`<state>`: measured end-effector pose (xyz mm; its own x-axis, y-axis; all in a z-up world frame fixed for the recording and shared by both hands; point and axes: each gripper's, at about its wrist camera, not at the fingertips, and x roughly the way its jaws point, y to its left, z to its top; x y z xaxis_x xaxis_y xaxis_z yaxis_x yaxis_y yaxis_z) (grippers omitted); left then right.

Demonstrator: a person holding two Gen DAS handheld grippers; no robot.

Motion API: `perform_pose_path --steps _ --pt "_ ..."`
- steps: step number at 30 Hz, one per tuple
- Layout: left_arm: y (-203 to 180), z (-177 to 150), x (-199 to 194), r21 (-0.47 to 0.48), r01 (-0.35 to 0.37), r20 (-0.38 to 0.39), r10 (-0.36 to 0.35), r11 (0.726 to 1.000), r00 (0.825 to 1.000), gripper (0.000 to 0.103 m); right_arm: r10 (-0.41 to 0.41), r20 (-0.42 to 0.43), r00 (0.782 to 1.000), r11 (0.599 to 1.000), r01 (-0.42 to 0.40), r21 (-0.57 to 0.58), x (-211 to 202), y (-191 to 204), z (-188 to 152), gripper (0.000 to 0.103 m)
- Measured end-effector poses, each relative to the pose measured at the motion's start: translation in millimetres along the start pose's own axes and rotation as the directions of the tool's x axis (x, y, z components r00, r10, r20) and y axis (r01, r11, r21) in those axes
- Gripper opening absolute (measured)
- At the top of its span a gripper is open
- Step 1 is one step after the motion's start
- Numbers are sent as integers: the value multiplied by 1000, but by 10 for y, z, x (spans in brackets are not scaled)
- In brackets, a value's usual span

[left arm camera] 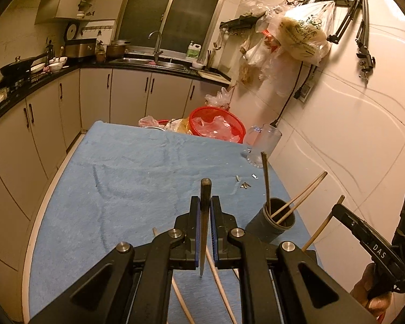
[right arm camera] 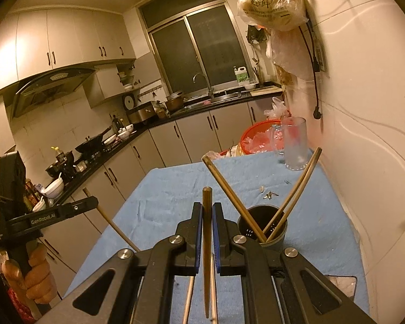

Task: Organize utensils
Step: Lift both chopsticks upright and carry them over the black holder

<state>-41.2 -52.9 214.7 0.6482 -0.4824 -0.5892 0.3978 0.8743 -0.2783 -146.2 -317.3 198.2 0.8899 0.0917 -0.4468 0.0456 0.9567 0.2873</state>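
Note:
My left gripper [left arm camera: 205, 202] is shut on a dark wooden chopstick [left arm camera: 204, 232] that stands nearly upright between its blue pads. My right gripper [right arm camera: 207, 208] is shut on a lighter wooden chopstick [right arm camera: 207, 243], also upright. A dark grey utensil cup [left arm camera: 271, 222] [right arm camera: 263, 229] stands on the blue towel to the right of both grippers and holds several chopsticks leaning outward. More chopsticks [left arm camera: 218, 289] [right arm camera: 189, 297] lie on the towel beneath the grippers. In the left wrist view the right gripper [left arm camera: 340, 209] shows at the right edge with its chopstick [left arm camera: 322, 224].
A blue towel [left arm camera: 121, 175] [right arm camera: 175, 189] covers the table. A clear glass mug [left arm camera: 264, 143] [right arm camera: 295, 145] stands at the far right by the tiled wall. A red basket [left arm camera: 216, 121] sits past the far edge. Small scraps [left arm camera: 245, 185] lie near the cup. Kitchen counters run left.

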Motion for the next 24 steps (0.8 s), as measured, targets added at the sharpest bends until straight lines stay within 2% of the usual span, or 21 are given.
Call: perform_pose_path --steps 11,24 --pt "-280 151 -47 48 39 9 -40 998 999 7 -8 31 999 1000 7 17 -116 -98 118 7" --pt "-824 488 -177 123 118 54 -125 985 991 7 -27 105 994 999 24 35 -280 -286 507 7"
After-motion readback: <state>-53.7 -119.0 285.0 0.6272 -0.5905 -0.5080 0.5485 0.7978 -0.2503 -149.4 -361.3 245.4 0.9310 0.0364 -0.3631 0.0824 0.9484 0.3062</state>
